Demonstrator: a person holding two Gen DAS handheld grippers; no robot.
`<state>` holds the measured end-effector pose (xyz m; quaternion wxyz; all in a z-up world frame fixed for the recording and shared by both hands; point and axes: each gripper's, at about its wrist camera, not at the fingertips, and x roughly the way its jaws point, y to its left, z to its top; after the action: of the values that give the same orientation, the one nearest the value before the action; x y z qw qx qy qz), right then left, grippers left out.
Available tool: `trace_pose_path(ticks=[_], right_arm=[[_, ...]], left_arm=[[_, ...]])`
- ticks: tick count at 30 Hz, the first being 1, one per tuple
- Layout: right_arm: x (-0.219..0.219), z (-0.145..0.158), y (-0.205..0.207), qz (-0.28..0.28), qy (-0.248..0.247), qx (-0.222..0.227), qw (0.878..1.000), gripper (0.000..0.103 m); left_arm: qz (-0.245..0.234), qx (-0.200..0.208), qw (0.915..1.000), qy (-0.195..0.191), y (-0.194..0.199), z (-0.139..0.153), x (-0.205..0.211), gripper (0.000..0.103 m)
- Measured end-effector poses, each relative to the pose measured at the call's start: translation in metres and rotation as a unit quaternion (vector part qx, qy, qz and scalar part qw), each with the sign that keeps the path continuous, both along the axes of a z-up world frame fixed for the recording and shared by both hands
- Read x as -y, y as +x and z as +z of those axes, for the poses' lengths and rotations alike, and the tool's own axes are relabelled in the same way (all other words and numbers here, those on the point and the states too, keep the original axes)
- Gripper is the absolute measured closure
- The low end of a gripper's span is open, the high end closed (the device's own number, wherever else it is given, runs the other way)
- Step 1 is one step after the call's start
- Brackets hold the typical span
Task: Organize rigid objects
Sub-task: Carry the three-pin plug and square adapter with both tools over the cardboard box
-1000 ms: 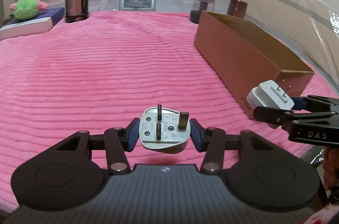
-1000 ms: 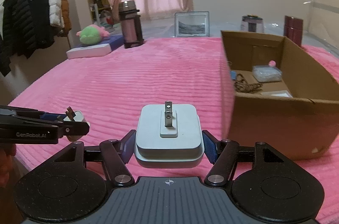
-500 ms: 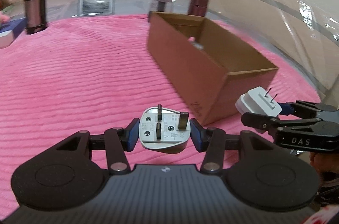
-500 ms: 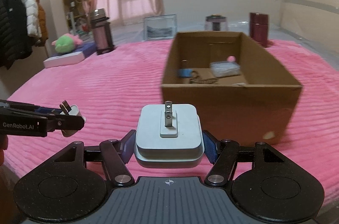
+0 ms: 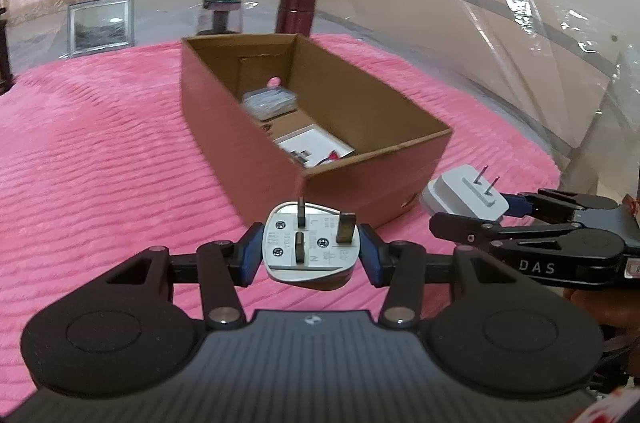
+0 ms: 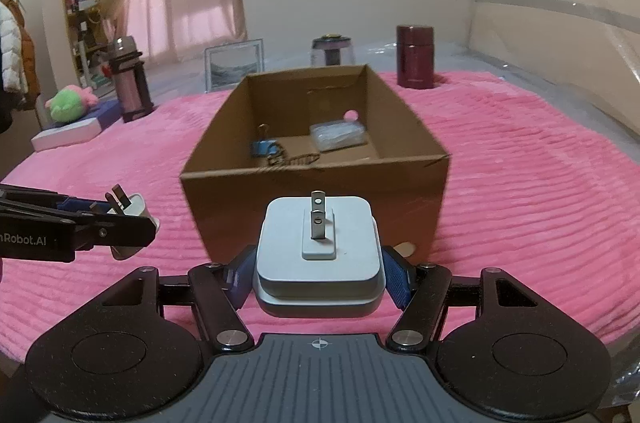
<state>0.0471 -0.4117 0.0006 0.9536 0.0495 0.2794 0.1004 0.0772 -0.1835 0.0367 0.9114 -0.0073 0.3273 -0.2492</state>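
My left gripper [image 5: 310, 255] is shut on a white three-pin plug [image 5: 308, 249], pins facing the camera. My right gripper [image 6: 318, 273] is shut on a square white charger [image 6: 318, 255] with two flat prongs. Both are held in the air just in front of the near end of an open cardboard box [image 5: 376, 151] [image 6: 316, 183] on the pink blanket. In the left wrist view the right gripper [image 5: 472, 207] with the charger [image 5: 464, 193] is at the right. In the right wrist view the left gripper [image 6: 120, 215] with the plug [image 6: 134, 211] is at the left.
Inside the box lie a clear packet [image 6: 338, 135], a blue clip with a chain [image 6: 266, 149] and a white card [image 5: 312, 145]. Behind the box stand a dark red canister [image 6: 415, 57], a glass jar [image 6: 333, 51], a picture frame [image 6: 234, 63] and a flask [image 6: 130, 79]. A plastic-wrapped headboard [image 5: 480, 35] rises at the right.
Both grippers have swung toward the box with their loads; the box has moved from the right toward the middle of each view and now looks nearer, its inside showing.
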Motion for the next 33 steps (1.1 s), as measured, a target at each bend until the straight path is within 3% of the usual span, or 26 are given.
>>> trace_pose_path(ticks=[9, 16, 22, 33], right_arm=[[0.022, 0.018, 0.002, -0.022, -0.006, 0.025, 0.999, 0.041], [0.025, 0.043, 0.022, -0.005, -0.012, 0.052, 0.999, 0.041], [0.021, 0.062, 0.068, 0.032, -0.023, 0.059, 0.997, 0.041], [0.015, 0.069, 0.158, 0.11, -0.091, 0.016, 0.99, 0.041]], left_arm=[[-0.019, 0.026, 0.9995, -0.007, 0.016, 0.018, 0.018, 0.058], [-0.033, 0.049, 0.9982, 0.009, 0.043, 0.032, 0.024, 0.058], [-0.049, 0.06, 0.9966, 0.029, 0.079, 0.043, 0.027, 0.058], [-0.116, 0.05, 0.9904, 0.057, 0.164, 0.057, 0.037, 0.058]])
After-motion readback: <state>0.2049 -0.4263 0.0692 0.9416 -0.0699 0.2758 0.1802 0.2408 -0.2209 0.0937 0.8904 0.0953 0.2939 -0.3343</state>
